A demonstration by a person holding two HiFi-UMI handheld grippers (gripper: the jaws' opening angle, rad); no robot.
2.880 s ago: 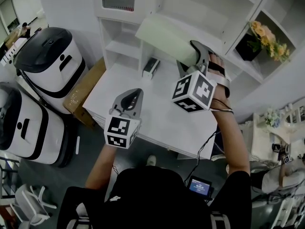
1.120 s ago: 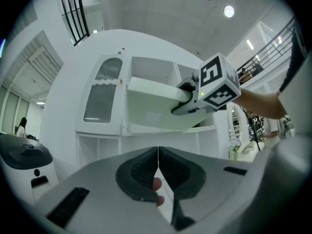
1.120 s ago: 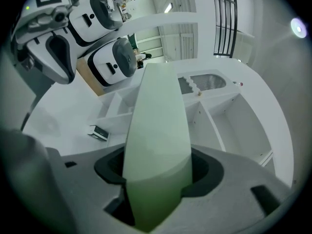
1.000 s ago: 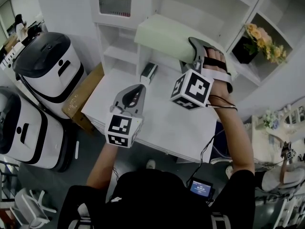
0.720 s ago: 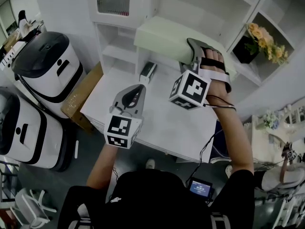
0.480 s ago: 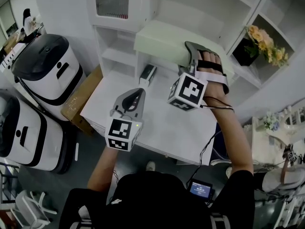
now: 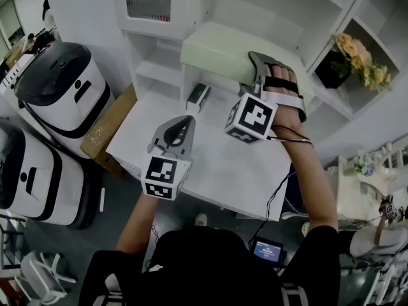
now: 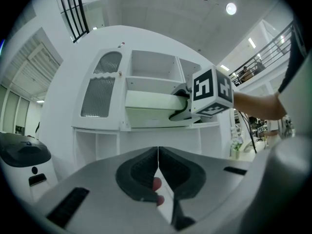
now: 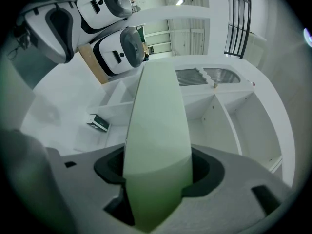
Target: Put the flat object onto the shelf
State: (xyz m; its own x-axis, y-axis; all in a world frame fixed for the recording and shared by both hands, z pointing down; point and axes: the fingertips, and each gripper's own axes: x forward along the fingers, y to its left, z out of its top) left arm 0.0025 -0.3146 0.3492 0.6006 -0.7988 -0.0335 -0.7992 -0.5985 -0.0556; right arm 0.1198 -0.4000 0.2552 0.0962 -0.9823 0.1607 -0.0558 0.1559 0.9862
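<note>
The flat object (image 7: 217, 50) is a pale green slab. It lies level, its far end inside the middle opening of the white shelf unit (image 7: 280, 18). My right gripper (image 7: 252, 74) is shut on its near end, one jaw above and one below. In the right gripper view the slab (image 9: 156, 126) runs straight out from between the jaws of the right gripper (image 9: 156, 172). From the left gripper view, the slab (image 8: 151, 104) sits low over the shelf board; whether it touches I cannot tell. My left gripper (image 7: 185, 121) hovers over the table, shut and empty.
A white table (image 7: 217, 164) stands before the shelf with a small black-and-white box (image 7: 199, 96) at its back. Flowers in a dark pot (image 7: 357, 56) fill a right compartment. White robots (image 7: 64, 81) and a cardboard box (image 7: 111, 123) stand left.
The right gripper has levelled the slab and carried it slightly forward toward the shelf opening. The left gripper has barely moved.
</note>
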